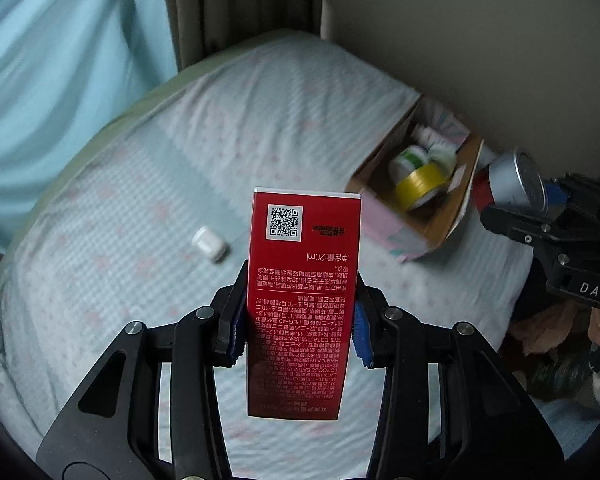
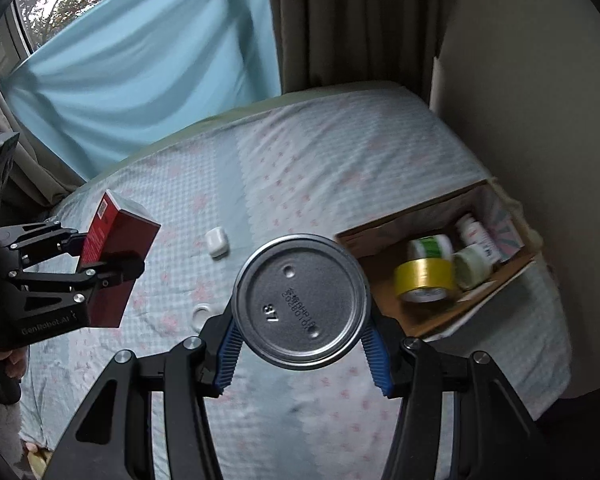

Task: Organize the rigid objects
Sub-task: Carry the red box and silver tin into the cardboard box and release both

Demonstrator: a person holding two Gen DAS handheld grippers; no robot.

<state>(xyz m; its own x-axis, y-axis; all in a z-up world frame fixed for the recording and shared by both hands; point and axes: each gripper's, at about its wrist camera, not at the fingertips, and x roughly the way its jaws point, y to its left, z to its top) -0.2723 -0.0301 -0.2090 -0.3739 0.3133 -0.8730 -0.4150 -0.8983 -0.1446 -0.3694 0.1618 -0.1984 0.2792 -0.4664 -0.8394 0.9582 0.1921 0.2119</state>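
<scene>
1. the left gripper [image 1: 298, 330] is clamped on an upright red box [image 1: 304, 300] above the bed [image 1: 120, 240].
2. the right gripper [image 2: 302, 354] is clamped on a metal can [image 2: 300, 300], bottom facing the camera.
3. a cardboard box [image 2: 384, 304] on the bed holds a yellow tape roll [image 2: 422, 278] and bottles; a white earbud case [image 2: 216, 242] lies apart.

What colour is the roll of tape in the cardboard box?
Yellow. The tape roll shows best in the right wrist view.

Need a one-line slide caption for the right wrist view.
Right gripper holding a metal can bottom-up above the bed, left gripper carrying a red box, cardboard box of collected items alongside.
</scene>
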